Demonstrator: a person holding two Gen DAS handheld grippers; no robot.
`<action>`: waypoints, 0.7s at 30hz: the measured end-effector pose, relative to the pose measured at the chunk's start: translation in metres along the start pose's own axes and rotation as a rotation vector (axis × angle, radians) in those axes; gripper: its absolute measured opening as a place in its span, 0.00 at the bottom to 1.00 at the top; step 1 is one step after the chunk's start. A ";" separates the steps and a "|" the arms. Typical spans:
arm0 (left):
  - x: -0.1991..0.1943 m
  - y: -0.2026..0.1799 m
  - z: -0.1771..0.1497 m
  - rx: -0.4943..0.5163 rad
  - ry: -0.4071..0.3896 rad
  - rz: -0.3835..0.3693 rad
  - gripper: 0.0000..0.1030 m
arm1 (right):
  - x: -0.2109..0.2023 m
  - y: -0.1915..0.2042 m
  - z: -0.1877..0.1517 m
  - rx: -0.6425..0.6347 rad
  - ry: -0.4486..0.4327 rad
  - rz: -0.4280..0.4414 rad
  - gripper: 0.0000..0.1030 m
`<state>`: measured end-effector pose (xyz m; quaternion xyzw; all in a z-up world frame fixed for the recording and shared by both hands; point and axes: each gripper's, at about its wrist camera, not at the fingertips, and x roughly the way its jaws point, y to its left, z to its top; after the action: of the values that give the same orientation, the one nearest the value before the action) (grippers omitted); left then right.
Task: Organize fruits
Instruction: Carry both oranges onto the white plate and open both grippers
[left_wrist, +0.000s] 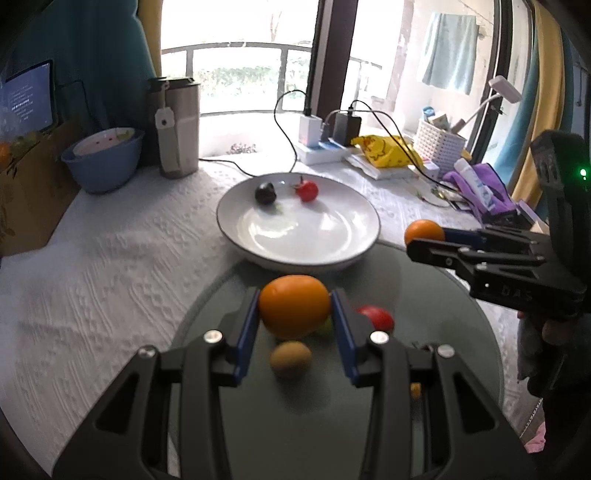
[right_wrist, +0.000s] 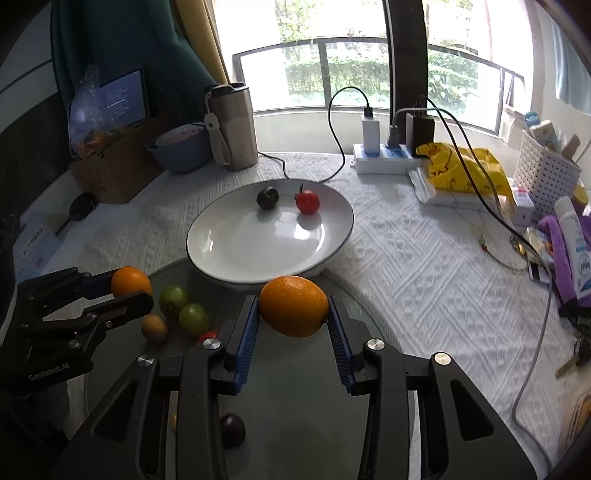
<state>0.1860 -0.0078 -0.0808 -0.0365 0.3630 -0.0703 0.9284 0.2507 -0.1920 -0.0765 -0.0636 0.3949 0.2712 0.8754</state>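
1. Daylight from a railed balcony window falls on a table under a white embossed cloth (right_wrist: 406, 266), with a round grey-green glass mat (left_wrist: 424, 295) at its near edge.
2. At the mat's far edge sits a white plate (right_wrist: 229, 251) with a dark rim, holding a dark plum-like fruit (right_wrist: 267, 197) and a stemmed red cherry tomato (right_wrist: 307, 202) toward its far side.
3. Left gripper (left_wrist: 294, 314): blue pads narrowed onto a smooth, glossy orange (left_wrist: 294, 305), held clear above the mat.
4. Right gripper (right_wrist: 293, 314): likewise clamped on a second orange (right_wrist: 293, 305), oval and finely dimpled, just short of the plate.
5. Loose on the mat lie two green fruits (right_wrist: 194, 319), a brown kiwi (right_wrist: 154, 328), a red fruit (left_wrist: 376, 318) and a dark one (right_wrist: 232, 428).
6. Along the table's far edge stand a steel tumbler (right_wrist: 236, 125), a blue bowl (right_wrist: 181, 151) and a power strip (right_wrist: 384, 157).
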 end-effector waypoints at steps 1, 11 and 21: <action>0.002 0.001 0.003 0.002 -0.002 0.007 0.39 | 0.001 0.000 0.004 -0.004 -0.005 0.003 0.39; 0.026 0.005 0.030 0.012 -0.001 0.054 0.39 | 0.019 -0.007 0.029 -0.025 -0.037 0.033 0.39; 0.065 0.012 0.048 0.001 0.064 0.094 0.39 | 0.043 -0.017 0.047 -0.018 -0.031 0.037 0.39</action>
<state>0.2673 -0.0052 -0.0903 -0.0170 0.3939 -0.0281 0.9186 0.3138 -0.1729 -0.0781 -0.0601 0.3799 0.2917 0.8757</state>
